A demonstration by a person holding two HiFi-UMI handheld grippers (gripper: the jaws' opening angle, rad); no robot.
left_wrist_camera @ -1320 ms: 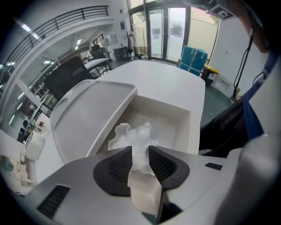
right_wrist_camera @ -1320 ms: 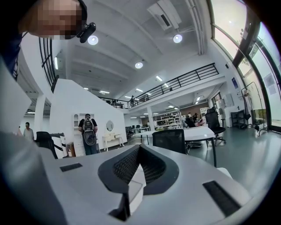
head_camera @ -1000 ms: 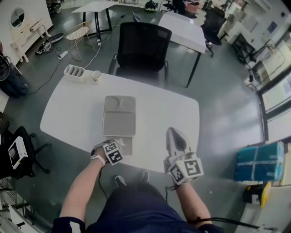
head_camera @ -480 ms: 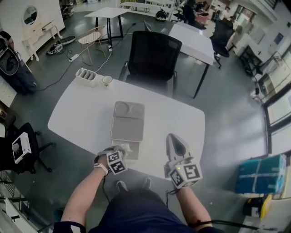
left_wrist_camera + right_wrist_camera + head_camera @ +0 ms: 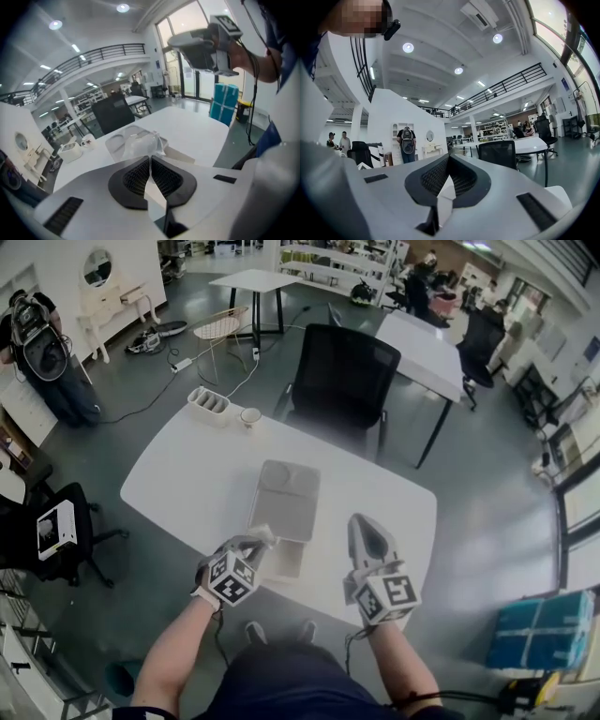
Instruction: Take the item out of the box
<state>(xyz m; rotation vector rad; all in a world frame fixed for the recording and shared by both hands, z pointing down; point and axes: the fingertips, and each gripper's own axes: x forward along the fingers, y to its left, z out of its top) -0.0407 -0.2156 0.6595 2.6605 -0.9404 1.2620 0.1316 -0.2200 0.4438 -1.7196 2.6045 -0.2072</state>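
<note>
Item: a crumpled clear plastic packet (image 5: 146, 142), pinched by its near edge at the tips of the left gripper (image 5: 150, 158). The jaws are closed tight on the film, with no gap visible between the black pads. In the head view the packet (image 5: 265, 536) sits over the near end of the box; whether it still touches the box cannot be told.

Box (image 5: 287, 500): flat, grey, open on top, with two round recesses at its far end. It lies lengthwise at the middle of the white table (image 5: 178, 474). A flat pale panel (image 5: 287, 562) lies against its near end, just beside the left gripper (image 5: 253, 545).

Right gripper (image 5: 449, 163): jaws together with nothing between them, pointing level across the room. In the head view the right gripper (image 5: 360, 519) is above the table's near edge, well right of the box.

Far left corner of the table: a white compartment caddy (image 5: 208, 405) with a white mug (image 5: 250, 416) just beside it. A black office chair (image 5: 341, 381) stands at the far side.
</note>
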